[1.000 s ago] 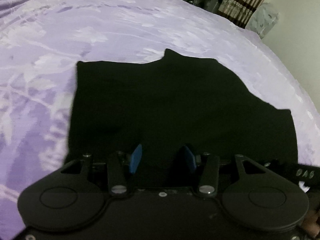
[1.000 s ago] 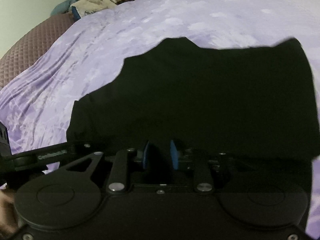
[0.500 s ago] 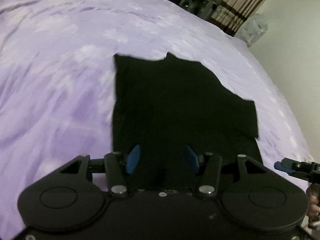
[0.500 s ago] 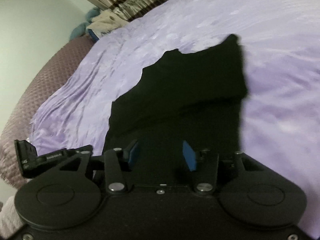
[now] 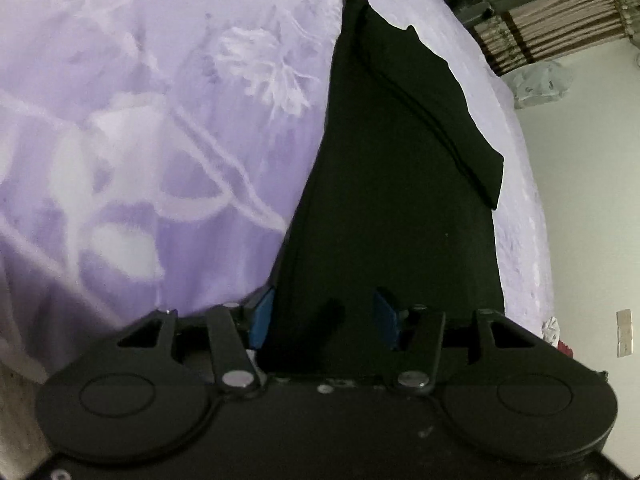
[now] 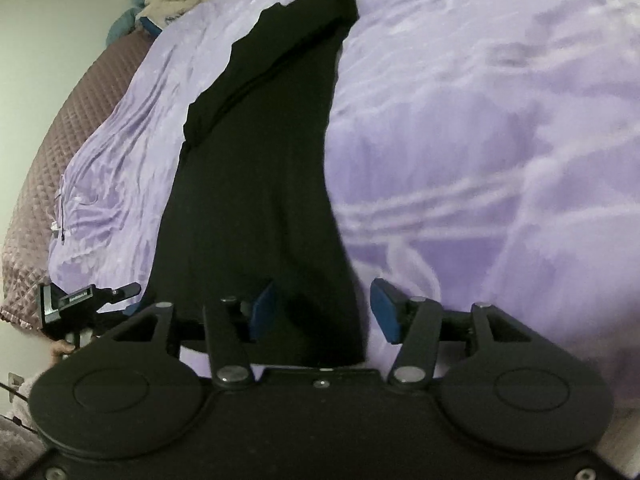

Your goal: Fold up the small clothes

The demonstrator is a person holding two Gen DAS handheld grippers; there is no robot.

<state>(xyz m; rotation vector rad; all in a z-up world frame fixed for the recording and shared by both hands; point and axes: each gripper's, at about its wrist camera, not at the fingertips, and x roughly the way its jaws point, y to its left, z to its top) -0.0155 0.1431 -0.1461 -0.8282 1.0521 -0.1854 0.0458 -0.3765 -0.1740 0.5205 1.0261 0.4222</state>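
A black garment [image 5: 392, 168] lies on the purple bedspread [image 5: 140, 120], folded into a long narrow strip with a sleeve edge on top. It also shows in the right wrist view [image 6: 256, 160]. My left gripper [image 5: 324, 318] is open, its blue pads [image 5: 264, 316] wide apart over the near end of the strip. My right gripper [image 6: 322, 310] is open too, with the near end of the garment lying between its blue pads [image 6: 384, 312]. The left gripper's side shows at the left edge of the right wrist view [image 6: 80, 300].
The bedspread [image 6: 480, 120] stretches wide beside the garment. A quilted brown bed edge [image 6: 60, 120] runs on the left, with pillows or clothes [image 6: 160, 4] at the far end. Striped curtains [image 5: 552, 28] and a plastic bag [image 5: 540, 84] stand beyond the bed. A white wall is to the right.
The garment has gone from a wide spread to a narrow folded strip. The right gripper has opened from nearly shut. Both cameras now sit lower and closer over the garment's near end.
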